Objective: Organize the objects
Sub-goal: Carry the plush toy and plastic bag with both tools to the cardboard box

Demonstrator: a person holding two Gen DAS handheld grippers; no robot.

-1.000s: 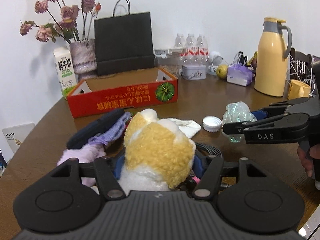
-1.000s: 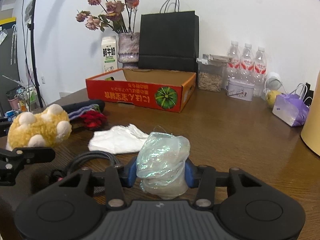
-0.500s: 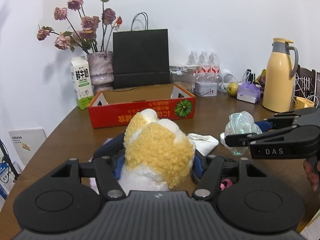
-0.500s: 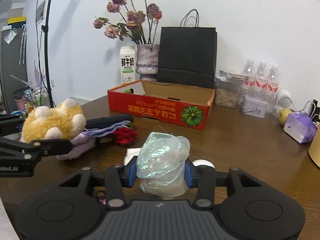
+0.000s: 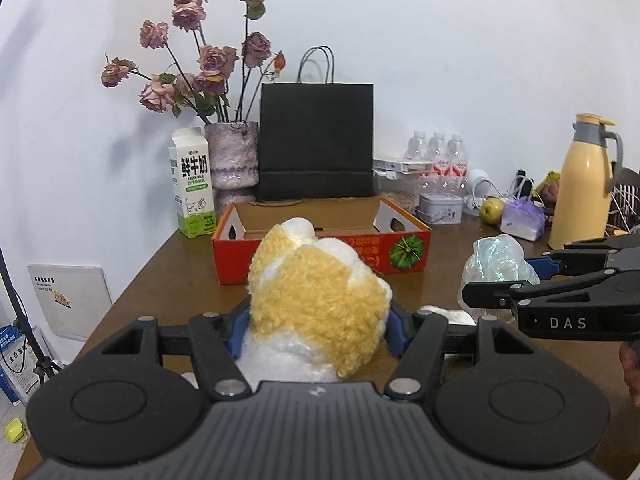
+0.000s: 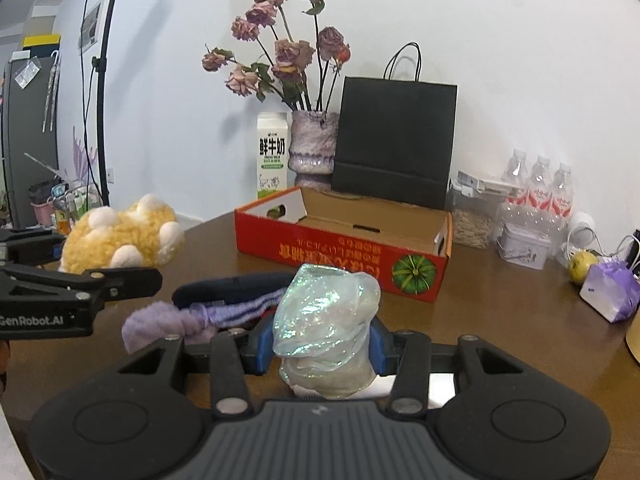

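My left gripper (image 5: 316,332) is shut on a yellow and white plush paw (image 5: 316,300) and holds it above the table; the paw also shows in the right wrist view (image 6: 120,236). My right gripper (image 6: 320,344) is shut on a crumpled iridescent plastic bag (image 6: 324,324), seen from the left wrist as well (image 5: 496,268). An open red cardboard box (image 5: 320,256) with a pumpkin picture stands ahead of both, also in the right wrist view (image 6: 344,256). A purple fuzzy cloth (image 6: 180,320) and a dark object (image 6: 232,284) lie on the table below.
Behind the box stand a milk carton (image 5: 192,188), a vase of dried roses (image 5: 232,156) and a black paper bag (image 5: 316,140). Water bottles (image 6: 540,192), a tin (image 6: 524,244), a purple bag (image 6: 612,292) and a yellow thermos (image 5: 584,180) are at the right.
Both grippers have risen with their loads and moved back from the table. The box now sits lower and farther in both views. The cloths on the table dropped out of the left view.
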